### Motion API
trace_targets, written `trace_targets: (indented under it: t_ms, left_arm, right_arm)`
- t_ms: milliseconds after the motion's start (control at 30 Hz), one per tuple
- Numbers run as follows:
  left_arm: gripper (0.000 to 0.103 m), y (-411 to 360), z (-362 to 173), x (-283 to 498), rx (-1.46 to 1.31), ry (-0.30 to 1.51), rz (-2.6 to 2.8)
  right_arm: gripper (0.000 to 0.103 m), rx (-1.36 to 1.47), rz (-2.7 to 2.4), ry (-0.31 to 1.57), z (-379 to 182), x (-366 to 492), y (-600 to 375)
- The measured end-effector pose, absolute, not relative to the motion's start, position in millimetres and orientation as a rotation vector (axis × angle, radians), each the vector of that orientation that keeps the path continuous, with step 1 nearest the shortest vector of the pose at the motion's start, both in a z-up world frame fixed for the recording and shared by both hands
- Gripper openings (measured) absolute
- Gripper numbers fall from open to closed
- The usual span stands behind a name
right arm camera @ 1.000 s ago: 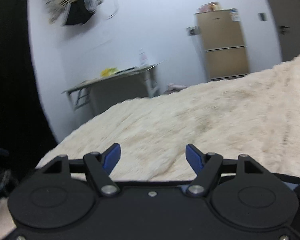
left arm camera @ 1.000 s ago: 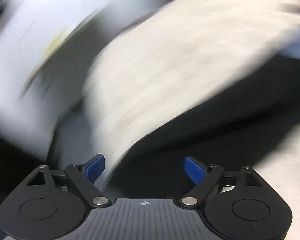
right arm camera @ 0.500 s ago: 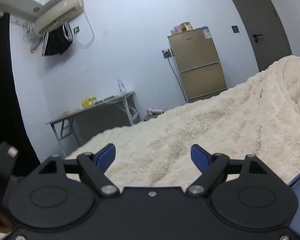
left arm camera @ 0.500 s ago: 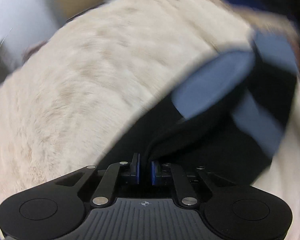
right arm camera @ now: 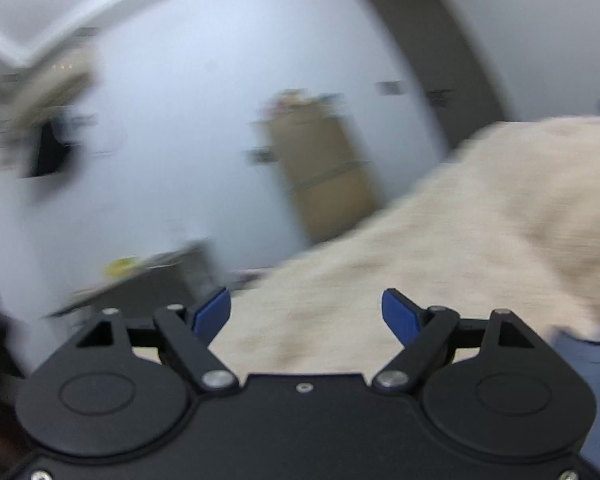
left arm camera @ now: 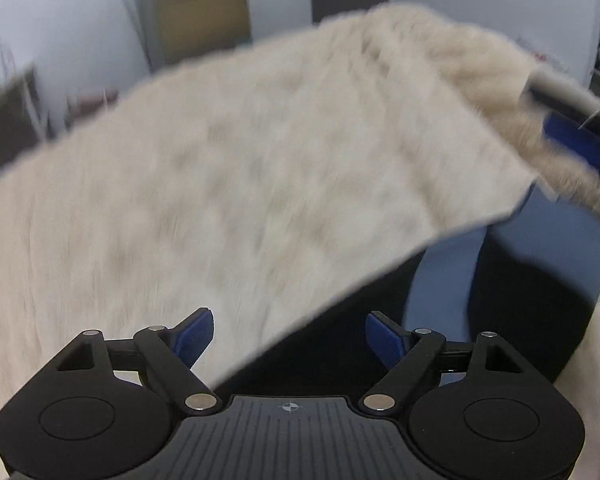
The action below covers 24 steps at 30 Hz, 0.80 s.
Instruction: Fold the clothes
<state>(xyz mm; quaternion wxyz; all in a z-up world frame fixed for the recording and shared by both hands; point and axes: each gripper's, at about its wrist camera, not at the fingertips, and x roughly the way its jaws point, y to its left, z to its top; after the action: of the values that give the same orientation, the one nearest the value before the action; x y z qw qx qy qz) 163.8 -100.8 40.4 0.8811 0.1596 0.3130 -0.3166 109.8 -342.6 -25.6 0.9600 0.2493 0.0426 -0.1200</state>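
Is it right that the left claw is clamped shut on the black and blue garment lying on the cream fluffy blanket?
No. The left claw is open, as the left wrist view shows, with nothing between its fingers. The black and blue garment lies on the cream fluffy blanket.

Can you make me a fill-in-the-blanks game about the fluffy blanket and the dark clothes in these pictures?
1. The fluffy blanket is coloured ____.
2. The dark garment with light blue stripes lies ____ the blanket.
3. The left gripper has its jaws ____, having just been opening, with nothing pressed between them.
4. Behind the right gripper, the tall brown fridge stands against the ____.

Missing words: cream; on; open; wall
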Motion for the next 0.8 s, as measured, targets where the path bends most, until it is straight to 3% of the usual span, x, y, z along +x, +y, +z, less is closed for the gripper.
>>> trace_targets:
  t_ms: [100,167,333,467,533,667,767,800]
  left_arm:
    - [0.080,-115.1,88.2,158.4,0.311,0.506,-0.747]
    - [0.087,-138.4,117.4,156.8,0.338,0.462,-0.856]
    - [0.091,-225.6,133.8,174.9,0.485,0.593,-1.244]
    - [0.087,-314.1,74.0,224.8,0.534,0.772,-1.369]
    - [0.079,-334.1,48.6,232.5,0.548,0.831,-1.390]
    - [0.073,-374.4,-17.8,240.3,0.590,0.975,-1.493]
    - [0.042,-386.7,-37.9,236.2,0.587,1.046,-1.582]
    - [0.022,-391.0,-44.4,234.7,0.604,1.066,-1.606]
  right_arm:
    - [0.081,0.635,-0.312,0.174,-47.3,118.2,-362.9]
    - [0.081,0.711,-0.297,0.258,-61.8,124.9,-359.6]
    - [0.081,0.729,-0.043,0.384,-65.5,119.4,-296.2]
    - [0.081,0.548,0.177,0.415,-60.8,113.8,-240.2]
    - [0.081,0.531,0.205,0.427,-63.6,115.8,-232.8]
    - [0.081,0.576,0.194,0.492,-79.4,130.7,-240.3]
    - [0.081,0.603,0.176,0.518,-88.7,140.5,-247.8]
    - [0.081,0.605,0.177,0.522,-90.6,144.1,-248.7]
